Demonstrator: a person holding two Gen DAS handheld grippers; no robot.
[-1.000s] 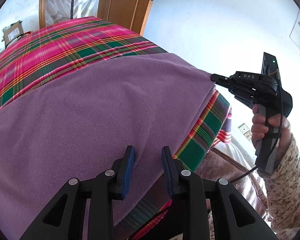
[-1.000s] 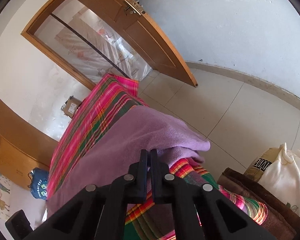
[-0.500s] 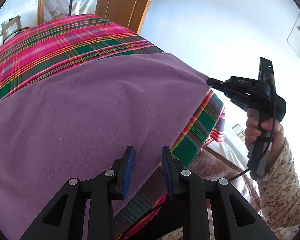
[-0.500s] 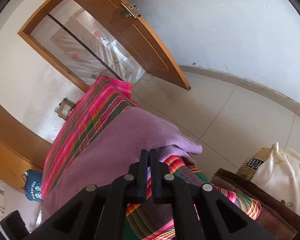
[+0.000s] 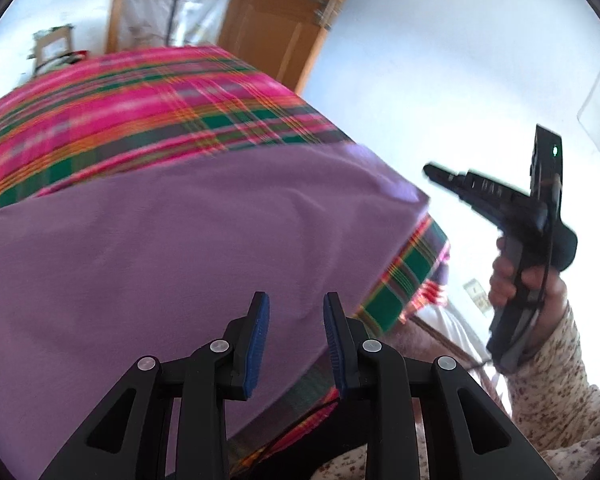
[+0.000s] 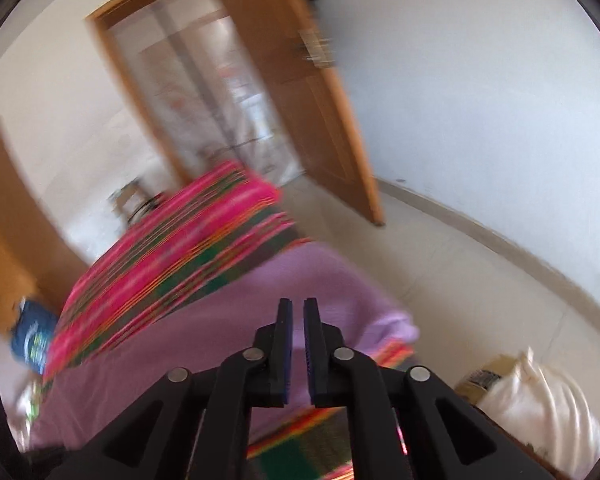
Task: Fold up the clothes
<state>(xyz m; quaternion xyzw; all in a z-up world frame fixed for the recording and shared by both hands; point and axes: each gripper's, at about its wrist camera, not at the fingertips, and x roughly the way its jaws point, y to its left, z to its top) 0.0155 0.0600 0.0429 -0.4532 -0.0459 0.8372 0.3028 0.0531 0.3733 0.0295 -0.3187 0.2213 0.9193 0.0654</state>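
- Purple fleece garment (image 5: pixel 172 248) lies spread just ahead of the left gripper (image 5: pixel 294 312), whose jaws stand apart and empty.
- Right gripper (image 6: pixel 298 312), jaws opening with nothing between them, sits clear of the garment's corner; regrip squarely on an edge.
- Beneath: plaid bedspread (image 5: pixel 120 112); beyond, wooden door (image 6: pixel 324 92), tiled floor (image 6: pixel 460 272).

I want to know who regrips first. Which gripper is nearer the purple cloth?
Left. The left gripper hangs open just above the purple cloth, near its front edge. The right gripper, its jaws opening with nothing between them, sits clear of the cloth's far corner.
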